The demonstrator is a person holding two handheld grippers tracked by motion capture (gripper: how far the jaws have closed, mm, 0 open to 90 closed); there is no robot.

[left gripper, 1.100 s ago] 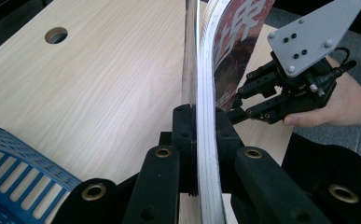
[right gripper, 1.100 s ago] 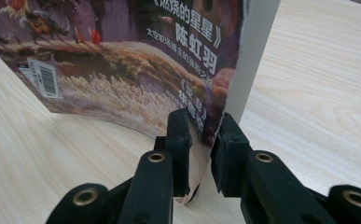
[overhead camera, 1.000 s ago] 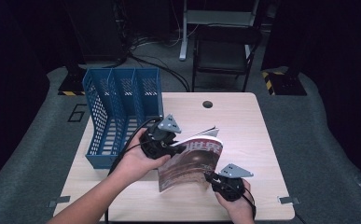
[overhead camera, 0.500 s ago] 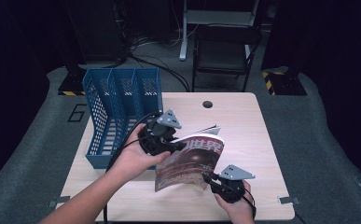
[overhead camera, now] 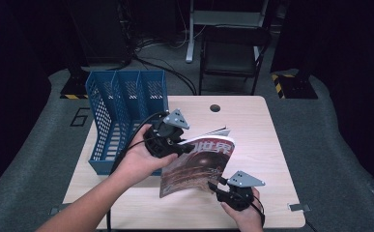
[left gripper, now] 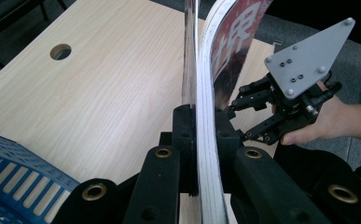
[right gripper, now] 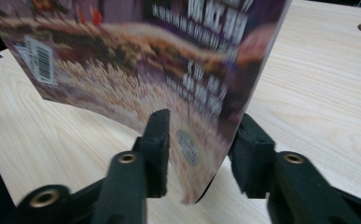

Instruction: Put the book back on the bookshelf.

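While the magazine (overhead camera: 200, 162) stands lifted off the counter (overhead camera: 252, 125), it is carried between two hand-held grippers, just right of the blue file rack (overhead camera: 122, 113) with its three upright slots. The left gripper (left gripper: 201, 135) has its fingers (left gripper: 183, 140) closed tight on the page block near one upper corner, the white page edges running straight between them in the left gripper view. The right gripper (right gripper: 199, 144) sits at the lower corner nearest the person; its fingers (right gripper: 157, 135) stand partly open on either side of the cover's bottom edge, and no contact with the paper can be confirmed.

Progress, judged from the layout: pick-up is done and the magazine is raised toward upright, but the rack's slots hold nothing, so filing remains. What appears left is to bring the magazine fully vertical, line it up with one slot and lower it in.

Orientation: the magazine tilts steeply, front cover facing the person and up, its pages bowed. Its long axis runs diagonally, from the lower end near the right gripper up and away toward the counter's far edge, with the title at the high end. It is not yet parallel to the rack's dividers.
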